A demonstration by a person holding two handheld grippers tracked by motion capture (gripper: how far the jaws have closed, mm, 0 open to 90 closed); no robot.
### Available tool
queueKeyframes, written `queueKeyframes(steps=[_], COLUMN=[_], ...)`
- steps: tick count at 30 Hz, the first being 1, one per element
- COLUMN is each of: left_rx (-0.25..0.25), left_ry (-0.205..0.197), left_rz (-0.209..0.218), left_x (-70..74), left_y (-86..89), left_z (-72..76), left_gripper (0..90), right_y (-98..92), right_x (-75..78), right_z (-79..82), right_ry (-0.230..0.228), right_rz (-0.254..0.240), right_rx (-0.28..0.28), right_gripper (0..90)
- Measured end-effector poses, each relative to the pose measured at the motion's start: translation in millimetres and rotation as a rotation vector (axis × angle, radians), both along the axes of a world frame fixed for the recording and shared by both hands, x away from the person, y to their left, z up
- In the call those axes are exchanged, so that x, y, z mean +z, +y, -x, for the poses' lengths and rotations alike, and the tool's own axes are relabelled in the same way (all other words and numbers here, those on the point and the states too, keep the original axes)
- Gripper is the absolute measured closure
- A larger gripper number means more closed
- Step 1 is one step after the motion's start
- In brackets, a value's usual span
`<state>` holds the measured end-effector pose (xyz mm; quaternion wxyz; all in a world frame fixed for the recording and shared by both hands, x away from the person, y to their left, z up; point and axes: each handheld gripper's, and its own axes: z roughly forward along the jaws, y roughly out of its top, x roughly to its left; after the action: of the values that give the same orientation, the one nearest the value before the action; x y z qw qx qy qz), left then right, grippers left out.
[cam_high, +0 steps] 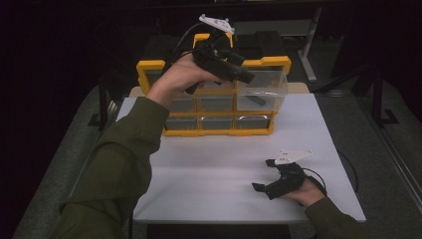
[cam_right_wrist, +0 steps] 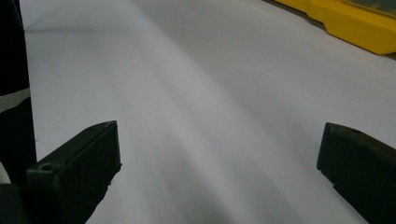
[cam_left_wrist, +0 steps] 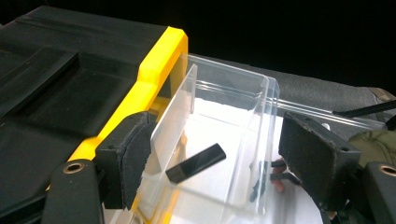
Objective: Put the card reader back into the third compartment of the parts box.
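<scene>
A yellow-framed organizer (cam_high: pixel 214 130) with clear drawers stands at the back of the white table (cam_high: pixel 199 174). Its top right clear drawer (cam_high: pixel 263 87) is pulled out. A small black piece (cam_high: pixel 257 99) is inside that drawer; in the left gripper view the black piece (cam_left_wrist: pixel 196 162) sits tilted beside a clear divider (cam_left_wrist: pixel 175 119). My left gripper (cam_high: pixel 245 75) hovers over the drawer, jaws apart, pads (cam_left_wrist: pixel 135 154) touching nothing. My right gripper (cam_high: pixel 263 174) rests on the table at the front right, open and empty, also seen as right gripper (cam_right_wrist: pixel 219 163).
The organizer's black top (cam_left_wrist: pixel 56 84) and yellow edge (cam_left_wrist: pixel 154 74) lie left of the drawer. The organizer's base (cam_right_wrist: pixel 355 23) shows far off in the right gripper view. A desk leg (cam_high: pixel 308 45) stands behind the table.
</scene>
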<state>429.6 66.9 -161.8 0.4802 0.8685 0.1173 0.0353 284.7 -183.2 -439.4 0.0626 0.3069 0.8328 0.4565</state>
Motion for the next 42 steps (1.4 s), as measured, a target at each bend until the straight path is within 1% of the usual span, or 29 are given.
queueKeyframes(steps=[3, 4, 5, 8, 12, 16, 18, 21, 24, 26, 30, 35, 41, 42], left_rx=[0.006, 0.006, 0.012, 0.028, 0.044, 0.055, 0.065, 0.078, 0.087, 0.094, 0.100, 0.108, 0.115, 0.118], left_ry=[-0.004, -0.004, -0.008, -0.001, -0.008, -0.013, -0.006, -0.006, -0.008, -0.014, -0.020, -0.018, -0.025, -0.024], left_rz=[-0.005, -0.005, -0.011, -0.004, -0.005, -0.011, -0.006, 0.000, 0.010, 0.007, 0.004, 0.001, -0.004, 0.000], left_x=[-0.1, -0.1, -0.5, -3.0, -9.6, -18.9, -23.7, -30.5, -37.6, -43.8, -53.0, -70.5, -92.1, -95.4], left_y=[9.7, 9.7, 17.3, 29.1, 44.1, 57.3, 63.8, 73.5, 81.5, 86.3, 90.1, 97.0, 106.7, 108.2], left_z=[3.7, 3.7, 5.2, 8.1, 13.8, 20.3, 22.9, 25.6, 28.9, 31.3, 35.8, 42.7, 50.3, 52.0], left_gripper=[22.9, 22.0, 21.9, 20.6, 17.8, 13.9, 13.5, 12.7, 12.3, 12.2, 11.8, 10.1, 5.2, 3.8], right_y=[-1.7, -1.7, -2.7, -2.2, -0.6, 0.0, 0.5, 1.0, 1.2, 1.2, 1.7, 2.1, 2.0, 2.0], right_x=[-0.8, -0.8, -1.0, -1.0, -1.4, -1.4, -1.3, -1.4, -1.1, -1.0, -1.1, -1.2, -1.1, -1.2], right_z=[-0.5, -0.5, -0.8, -1.4, -1.1, -1.9, -2.1, -2.1, -2.1, -1.9, -2.0, -1.8, -1.8, -1.9], right_ry=[0.000, 0.000, 0.005, 0.002, 0.008, 0.007, 0.007, 0.007, 0.003, 0.004, -0.002, 0.000, -0.001, -0.001], right_rz=[0.000, 0.000, -0.003, -0.008, -0.002, -0.002, -0.002, 0.002, 0.002, 0.002, 0.006, 0.008, 0.009, 0.008], right_rx=[-0.003, -0.003, -0.005, -0.002, 0.001, -0.002, -0.003, -0.003, -0.002, -0.002, 0.000, -0.001, -0.003, -0.003], right_gripper=[0.0, 0.0, 0.0, 0.0, 0.0, 0.0, 0.0, 0.0, 0.0, 0.0, 0.0, 0.0, 0.0, 0.0])
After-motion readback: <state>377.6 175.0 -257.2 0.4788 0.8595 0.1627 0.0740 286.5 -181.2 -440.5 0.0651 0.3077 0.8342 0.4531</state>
